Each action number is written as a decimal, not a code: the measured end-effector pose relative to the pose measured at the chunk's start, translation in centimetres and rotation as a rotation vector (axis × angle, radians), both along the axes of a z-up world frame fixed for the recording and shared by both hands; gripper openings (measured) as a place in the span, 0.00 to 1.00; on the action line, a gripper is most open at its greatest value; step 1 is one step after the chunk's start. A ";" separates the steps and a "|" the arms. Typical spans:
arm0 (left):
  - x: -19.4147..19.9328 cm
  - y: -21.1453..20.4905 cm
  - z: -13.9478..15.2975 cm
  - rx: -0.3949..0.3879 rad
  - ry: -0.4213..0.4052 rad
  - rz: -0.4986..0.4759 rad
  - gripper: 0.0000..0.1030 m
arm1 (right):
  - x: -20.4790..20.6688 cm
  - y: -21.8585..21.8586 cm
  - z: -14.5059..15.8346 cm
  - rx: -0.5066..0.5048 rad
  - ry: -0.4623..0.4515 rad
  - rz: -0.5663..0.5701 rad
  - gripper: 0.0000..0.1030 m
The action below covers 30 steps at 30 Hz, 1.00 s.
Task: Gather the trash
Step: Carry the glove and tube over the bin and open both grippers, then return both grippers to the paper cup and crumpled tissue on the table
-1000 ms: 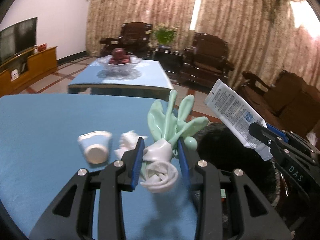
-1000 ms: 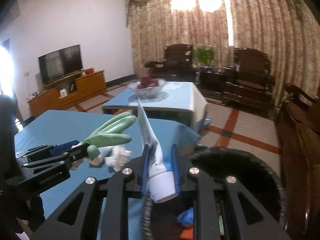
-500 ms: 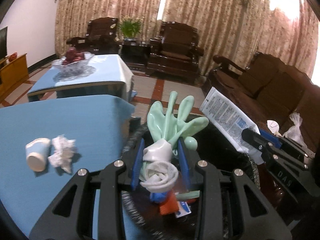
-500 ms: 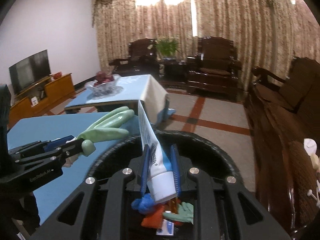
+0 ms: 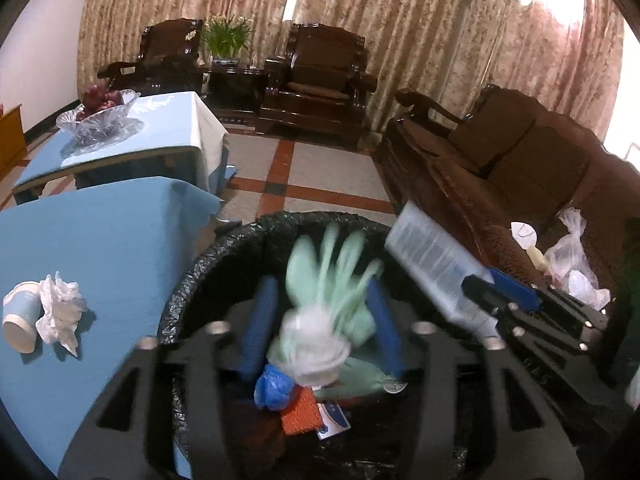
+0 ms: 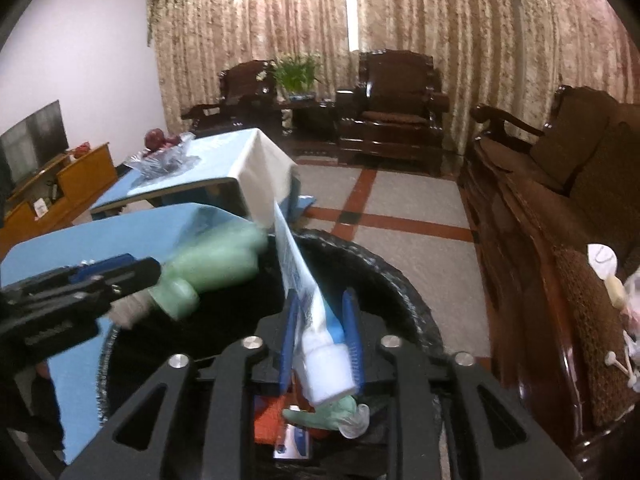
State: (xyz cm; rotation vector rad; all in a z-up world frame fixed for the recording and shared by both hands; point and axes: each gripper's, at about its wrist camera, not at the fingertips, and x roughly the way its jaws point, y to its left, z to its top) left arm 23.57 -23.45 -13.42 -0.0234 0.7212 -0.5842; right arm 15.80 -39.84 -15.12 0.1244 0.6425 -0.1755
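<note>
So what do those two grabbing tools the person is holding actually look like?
Both are alike. Each tongs, the left and the right, is a black plastic frame with cut-out struts and shiny silver screw heads, ending in two blue ribbed fingers. From the side, the left one carries faint lettering on its black body. No cables or sleeves are visible.

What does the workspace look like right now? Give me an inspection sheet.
Surface: blue table, left of the bin.
Job's things: green glove and white tube over the black-lined bin; paper cup and crumpled tissue on the table.
Clutter: blue, orange and green scraps in the bin.
Grippers: left gripper opening, the blurred glove between its jaws; right gripper opening, tube between its jaws.
Cables: nothing seen.
Surroundings: fruit bowl on a second table, armchairs, sofa with plastic bags, curtains.
</note>
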 end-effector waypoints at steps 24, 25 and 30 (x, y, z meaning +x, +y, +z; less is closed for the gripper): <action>-2.8 20.5 3.3 0.039 -0.138 0.400 0.92 | 1.1 11.1 2.6 0.042 -0.107 0.138 0.95; -2.9 21.3 3.2 0.046 -0.138 0.416 0.92 | 1.5 12.4 2.6 0.038 -0.107 0.160 0.95; -3.0 25.5 3.0 0.079 -0.140 0.491 0.92 | 3.3 17.4 2.5 0.051 -0.110 0.240 0.95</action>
